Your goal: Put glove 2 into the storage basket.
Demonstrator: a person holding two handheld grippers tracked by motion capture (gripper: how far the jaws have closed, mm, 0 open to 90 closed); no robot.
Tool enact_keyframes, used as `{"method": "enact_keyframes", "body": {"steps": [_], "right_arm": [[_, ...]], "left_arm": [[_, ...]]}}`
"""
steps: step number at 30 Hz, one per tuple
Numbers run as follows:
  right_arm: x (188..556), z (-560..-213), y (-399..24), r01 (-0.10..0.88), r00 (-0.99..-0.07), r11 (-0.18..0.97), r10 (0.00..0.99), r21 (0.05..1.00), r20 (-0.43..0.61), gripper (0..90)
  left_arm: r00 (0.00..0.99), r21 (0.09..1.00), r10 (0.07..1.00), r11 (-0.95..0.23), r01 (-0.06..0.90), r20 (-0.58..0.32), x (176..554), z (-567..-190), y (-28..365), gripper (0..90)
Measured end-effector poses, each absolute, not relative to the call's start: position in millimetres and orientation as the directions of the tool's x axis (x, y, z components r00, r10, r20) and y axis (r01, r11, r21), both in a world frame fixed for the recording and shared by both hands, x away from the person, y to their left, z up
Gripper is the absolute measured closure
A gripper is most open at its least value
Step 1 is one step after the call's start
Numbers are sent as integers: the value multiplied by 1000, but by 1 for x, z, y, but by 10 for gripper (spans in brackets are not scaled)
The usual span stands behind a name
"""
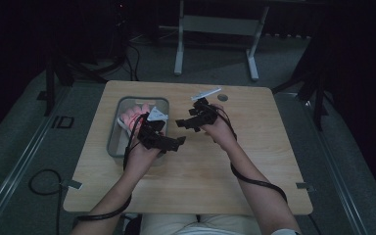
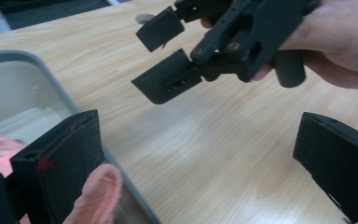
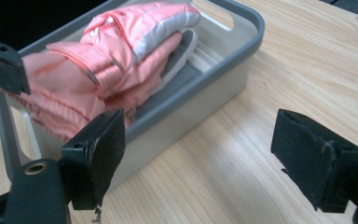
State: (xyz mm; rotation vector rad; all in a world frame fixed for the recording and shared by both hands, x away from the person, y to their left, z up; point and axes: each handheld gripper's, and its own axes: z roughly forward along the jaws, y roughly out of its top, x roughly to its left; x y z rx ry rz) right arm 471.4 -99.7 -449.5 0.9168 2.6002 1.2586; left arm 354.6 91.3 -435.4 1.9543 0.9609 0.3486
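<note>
Puffy pink glove [image 3: 116, 60] in grey tray [image 3: 205, 79]

Right tool [image 3: 198, 158] has its jaws spread wide over the counter [image 3: 242, 140], pink glove [image 3: 116, 60] lying folded in the grey bin [image 3: 205, 79] just beside.

Dim high view (dark surroundings), blurred close-ups

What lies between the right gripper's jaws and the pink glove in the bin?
In the right gripper view, bare wooden table, then the grey bin wall; the pink glove lies inside. Right gripper open.
</note>
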Motion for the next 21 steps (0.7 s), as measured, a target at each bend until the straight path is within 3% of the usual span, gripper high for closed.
{"method": "enact_keyframes", "body": {"steps": [21], "right_arm": [[458, -486, -143, 485, -783, 479, 611, 732, 119, 178]], "left_arm": [[734, 805, 678, -414, 426, -40, 339, -466, 50, 10]]}}
